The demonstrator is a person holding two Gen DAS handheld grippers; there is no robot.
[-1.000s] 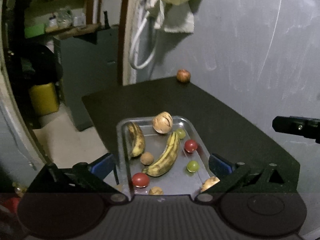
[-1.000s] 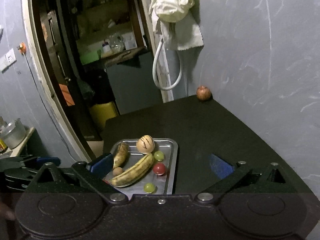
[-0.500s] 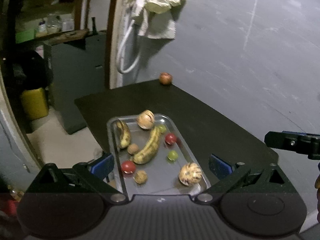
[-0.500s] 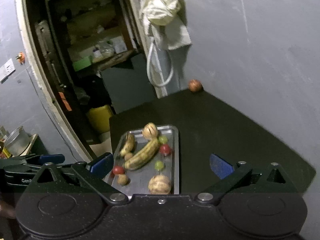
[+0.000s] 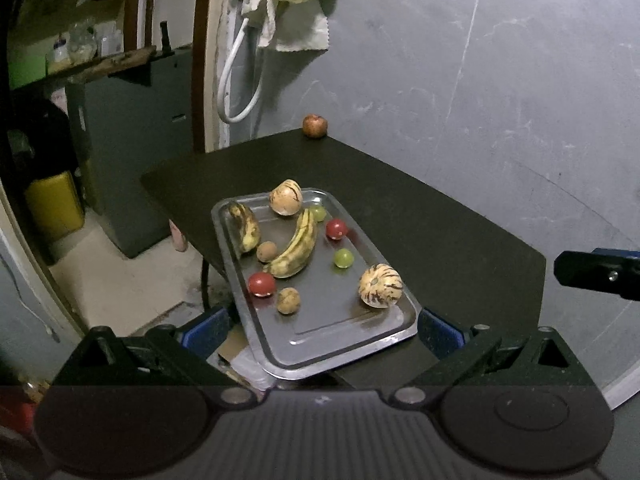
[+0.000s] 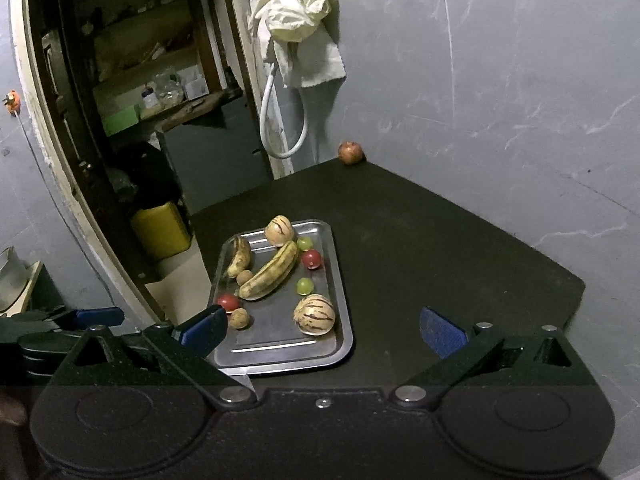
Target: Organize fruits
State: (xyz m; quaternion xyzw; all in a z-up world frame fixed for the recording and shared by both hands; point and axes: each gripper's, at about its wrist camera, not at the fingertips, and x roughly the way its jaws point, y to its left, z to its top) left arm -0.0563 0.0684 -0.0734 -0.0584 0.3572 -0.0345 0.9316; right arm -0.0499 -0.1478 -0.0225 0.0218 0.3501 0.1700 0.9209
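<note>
A metal tray (image 5: 348, 340) (image 6: 338, 312) lies on the dark table (image 5: 440, 232) (image 6: 420, 248) near its front left corner. It holds two bananas (image 5: 296, 246) (image 6: 272, 270), two striped melons (image 5: 380, 285) (image 6: 314, 314), red tomatoes (image 5: 336, 229), green grapes (image 5: 344, 258) and small brown fruits (image 5: 288, 301). A red apple (image 5: 315, 125) (image 6: 351, 153) sits alone at the table's far corner by the wall. My left gripper (image 5: 320, 330) is open and empty, held back above the tray's near end. My right gripper (image 6: 320, 326) is open and empty, just right of the tray.
A grey wall (image 6: 500, 80) borders the table's right and far sides. A cloth and white hose (image 6: 296, 32) hang by the doorway. A yellow canister (image 6: 160, 230) stands on the floor left of the table. The table's left edge drops to the floor.
Both grippers have pulled back and up from the tray, so the whole tray and the near striped melon have come into view. Nothing was picked up.
</note>
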